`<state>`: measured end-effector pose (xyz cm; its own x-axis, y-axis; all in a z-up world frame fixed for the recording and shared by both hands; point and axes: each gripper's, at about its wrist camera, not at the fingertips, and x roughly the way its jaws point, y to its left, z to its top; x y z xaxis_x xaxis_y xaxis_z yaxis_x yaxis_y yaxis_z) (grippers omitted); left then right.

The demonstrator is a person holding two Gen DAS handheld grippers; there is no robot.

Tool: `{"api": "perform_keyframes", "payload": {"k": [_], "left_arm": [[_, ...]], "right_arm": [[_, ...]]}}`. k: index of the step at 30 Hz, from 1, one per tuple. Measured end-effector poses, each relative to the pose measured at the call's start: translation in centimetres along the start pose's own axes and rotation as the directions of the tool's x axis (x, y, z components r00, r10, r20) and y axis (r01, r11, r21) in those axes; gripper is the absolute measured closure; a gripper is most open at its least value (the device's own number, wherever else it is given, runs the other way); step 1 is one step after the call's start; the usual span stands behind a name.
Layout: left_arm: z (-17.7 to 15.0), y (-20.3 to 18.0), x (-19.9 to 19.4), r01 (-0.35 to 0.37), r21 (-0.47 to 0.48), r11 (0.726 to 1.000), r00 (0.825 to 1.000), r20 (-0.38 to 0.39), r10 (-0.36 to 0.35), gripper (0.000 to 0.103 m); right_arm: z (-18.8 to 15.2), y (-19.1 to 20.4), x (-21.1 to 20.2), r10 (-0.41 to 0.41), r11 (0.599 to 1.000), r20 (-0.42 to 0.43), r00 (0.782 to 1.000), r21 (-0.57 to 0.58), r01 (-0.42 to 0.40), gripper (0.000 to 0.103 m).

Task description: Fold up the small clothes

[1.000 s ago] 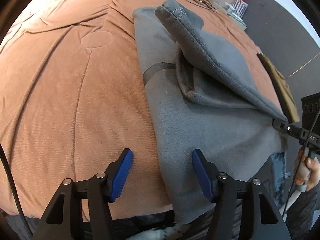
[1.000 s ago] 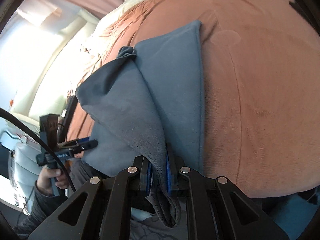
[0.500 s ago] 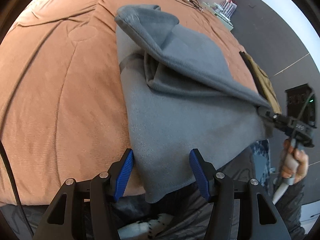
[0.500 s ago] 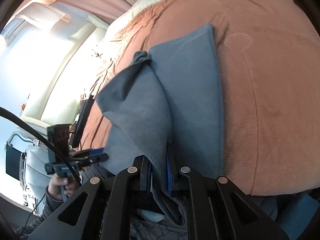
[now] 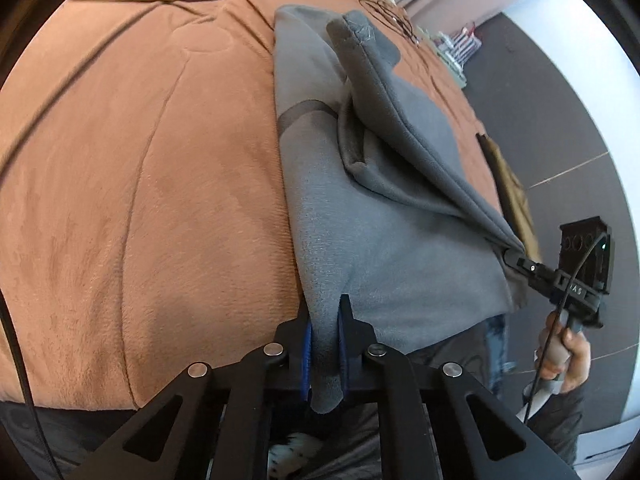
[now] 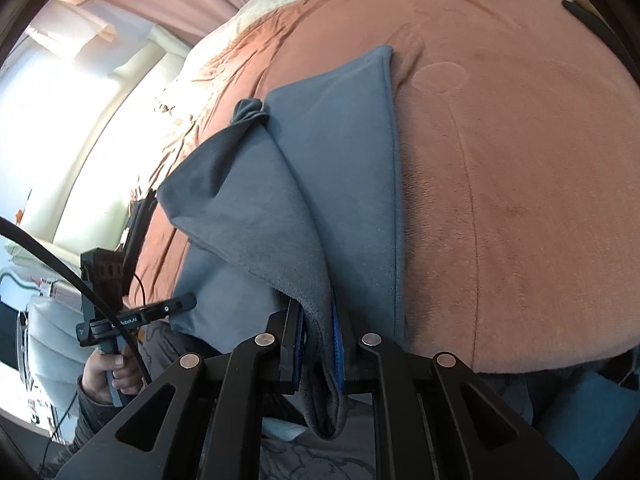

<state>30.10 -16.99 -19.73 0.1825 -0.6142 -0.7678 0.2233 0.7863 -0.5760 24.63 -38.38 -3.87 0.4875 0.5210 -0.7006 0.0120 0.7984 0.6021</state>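
Left wrist: jaws hide garment [image 5: 384, 248] hem.

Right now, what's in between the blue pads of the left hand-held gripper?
A bunched edge of the grey garment fills the gap of the left hand-held gripper, with its end hanging out below. The left wrist view shows this.

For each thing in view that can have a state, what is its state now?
Left gripper: shut on the near edge of the grey garment.
Right gripper: shut on another near corner.
Grey garment: partly folded, lying on the bed.
Bedspread: spread out, lightly creased.
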Motion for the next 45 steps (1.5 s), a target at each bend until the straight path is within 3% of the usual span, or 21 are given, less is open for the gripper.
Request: {"api": "perform_keyframes", "payload": {"k": [12, 17, 19, 21, 23, 25, 26, 31, 37, 45], "left_arm": [[-0.4, 2.4, -2.4, 0.020, -0.023, 1.000, 1.000, 0.019, -0.020, 0.092], [-0.1, 2.5, -3.1, 0.025, -0.025, 0.999, 0.999, 0.020, -0.025, 0.091], [0.3, 1.8, -3.2, 0.012, -0.005, 1.000, 1.000, 0.026, -0.012, 0.087], [0.9, 1.3, -3.0, -0.012, 0.008, 1.000, 0.999, 0.033, 0.011, 0.067], [1.4, 1.0, -2.7, -0.031, 0.019, 0.999, 0.999, 0.044, 0.030, 0.055], [1.8, 1.0, -2.2, -0.023, 0.017, 1.000, 0.998, 0.052, 0.022, 0.055], [2.1, 1.1, -1.9, -0.013, 0.009, 1.000, 0.998, 0.054, 0.012, 0.055], [2.8, 1.7, -1.8, 0.018, -0.013, 1.000, 0.996, 0.085, -0.017, 0.055], [3.5, 2.8, -3.2, 0.023, -0.014, 1.000, 0.994, 0.111, -0.022, 0.055], [3.8, 5.3, -6.0, 0.045, -0.047, 0.998, 0.988, 0.152, -0.038, 0.055]], "right_arm": [[3.6, 8.2, -1.3, 0.018, 0.992, 0.030, 0.999, -0.129, -0.014, 0.096], [2.5, 5.5, -0.1, -0.028, 0.996, 0.024, 0.999, -0.084, 0.030, 0.096], [1.9, 4.0, 0.7, -0.065, 0.996, 0.009, 0.998, -0.065, 0.066, 0.095], [1.2, 2.5, 1.4, -0.132, 0.990, -0.014, 0.991, -0.045, 0.132, 0.094], [0.5, 1.5, 1.8, -0.189, 0.981, -0.043, 0.981, -0.053, 0.187, 0.082], [0.2, 1.7, 1.6, -0.243, 0.967, -0.030, 0.970, -0.081, 0.240, 0.040], [0.2, 2.3, 1.2, -0.261, 0.960, -0.013, 0.965, -0.104, 0.258, 0.037], [0.9, 6.7, 0.8, -0.295, 0.924, 0.022, 0.955, -0.250, 0.291, 0.036], [1.5, 12.7, 3.0, -0.340, 0.849, 0.022, 0.940, -0.422, 0.317, 0.036], [2.3, 18.8, 11.1, -0.356, 0.771, -0.059, 0.933, -0.582, 0.258, 0.036]]}}
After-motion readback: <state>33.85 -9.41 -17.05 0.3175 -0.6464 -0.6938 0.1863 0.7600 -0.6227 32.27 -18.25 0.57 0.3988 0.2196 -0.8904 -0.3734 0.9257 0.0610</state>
